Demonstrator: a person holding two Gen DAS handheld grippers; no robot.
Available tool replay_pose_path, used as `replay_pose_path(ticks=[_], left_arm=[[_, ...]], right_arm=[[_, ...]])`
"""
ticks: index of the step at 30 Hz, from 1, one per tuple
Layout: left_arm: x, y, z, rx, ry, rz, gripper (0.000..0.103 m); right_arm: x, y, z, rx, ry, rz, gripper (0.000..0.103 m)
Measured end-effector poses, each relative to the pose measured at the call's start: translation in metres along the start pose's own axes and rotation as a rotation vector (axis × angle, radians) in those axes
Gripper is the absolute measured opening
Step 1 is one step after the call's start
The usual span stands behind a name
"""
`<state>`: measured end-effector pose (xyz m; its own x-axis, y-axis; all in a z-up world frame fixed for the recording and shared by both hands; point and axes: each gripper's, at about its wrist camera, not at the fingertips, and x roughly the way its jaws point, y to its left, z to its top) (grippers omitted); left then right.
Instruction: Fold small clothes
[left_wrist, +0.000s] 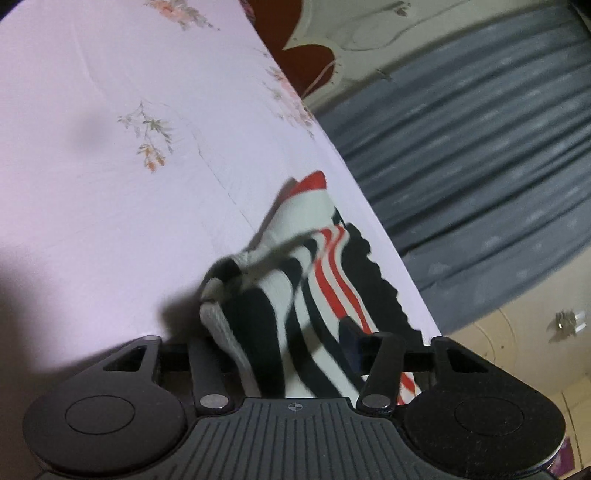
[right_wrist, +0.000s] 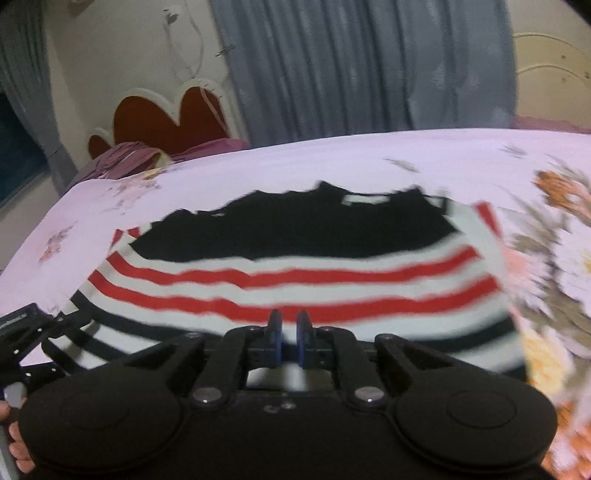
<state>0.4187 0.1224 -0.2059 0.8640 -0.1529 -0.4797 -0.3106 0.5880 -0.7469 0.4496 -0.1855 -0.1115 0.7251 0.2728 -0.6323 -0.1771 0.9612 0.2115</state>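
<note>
A small striped garment (right_wrist: 295, 273), black, white and red, lies on a pale pink floral bedsheet (right_wrist: 332, 162). In the right wrist view it lies spread out flat, black part farthest away. My right gripper (right_wrist: 289, 332) hovers over its near edge with the blue pads (right_wrist: 275, 334) nearly together and nothing between them. In the left wrist view the garment (left_wrist: 295, 280) is bunched and lifted. My left gripper (left_wrist: 280, 350) is shut on a fold of it; one blue pad (left_wrist: 351, 339) shows at the right, the other is hidden by cloth.
The bed's edge (left_wrist: 369, 206) runs diagonally just beyond the garment, with grey curtains (left_wrist: 480, 166) behind. A red and white headboard (right_wrist: 166, 118) and purple bedding (right_wrist: 129, 155) stand at the far left. The other gripper's body (right_wrist: 22, 332) shows at the left edge.
</note>
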Motion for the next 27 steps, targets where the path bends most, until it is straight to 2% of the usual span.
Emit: replay_pose_path(ticks=[1, 2, 3, 5, 6, 8, 9, 11, 14, 19, 23, 27], left_arm=[[0.006, 0.001, 0.001, -0.008, 0.014, 0.011, 0.015], [0.009, 0.003, 0.004, -0.04, 0.029, 0.002, 0.014], [0.003, 0.003, 0.006, -0.07, 0.003, -0.039, 0.014], [-0.009, -0.01, 0.005, 0.013, -0.034, -0.094, 0.014], [-0.008, -0.008, 0.005, 0.014, -0.03, -0.096, 0.014], [0.006, 0.01, 0.004, -0.037, 0.025, -0.045, 0.014], [0.009, 0.019, 0.003, -0.07, 0.037, -0.057, 0.014], [0.007, 0.013, 0.003, -0.033, 0.036, -0.066, 0.014], [0.004, 0.006, 0.007, -0.034, 0.028, -0.093, 0.014], [-0.002, -0.037, 0.01, 0.092, 0.011, -0.117, 0.014], [-0.006, -0.083, 0.006, 0.209, 0.016, -0.118, 0.014], [-0.009, -0.147, -0.01, 0.36, 0.042, -0.13, 0.014]], right_arm=[[0.005, 0.005, 0.003, -0.008, 0.004, 0.004, 0.008], [0.011, 0.01, 0.007, -0.017, 0.006, 0.006, 0.008], [0.015, 0.014, 0.01, -0.025, 0.005, 0.013, 0.008], [0.021, 0.022, 0.012, -0.056, 0.004, 0.026, 0.008], [0.027, 0.025, 0.01, -0.078, 0.021, 0.012, 0.006], [0.045, 0.025, -0.001, -0.117, 0.114, -0.055, 0.002], [0.045, 0.025, -0.007, -0.117, 0.082, -0.052, 0.001], [0.042, 0.026, -0.008, -0.113, 0.084, -0.057, 0.001], [0.04, 0.024, -0.009, -0.099, 0.083, -0.05, 0.001], [0.038, 0.019, -0.007, -0.081, 0.094, -0.028, 0.001], [0.036, 0.006, 0.0, -0.036, 0.105, 0.027, 0.001], [0.005, -0.037, 0.011, 0.102, 0.026, 0.041, 0.008]])
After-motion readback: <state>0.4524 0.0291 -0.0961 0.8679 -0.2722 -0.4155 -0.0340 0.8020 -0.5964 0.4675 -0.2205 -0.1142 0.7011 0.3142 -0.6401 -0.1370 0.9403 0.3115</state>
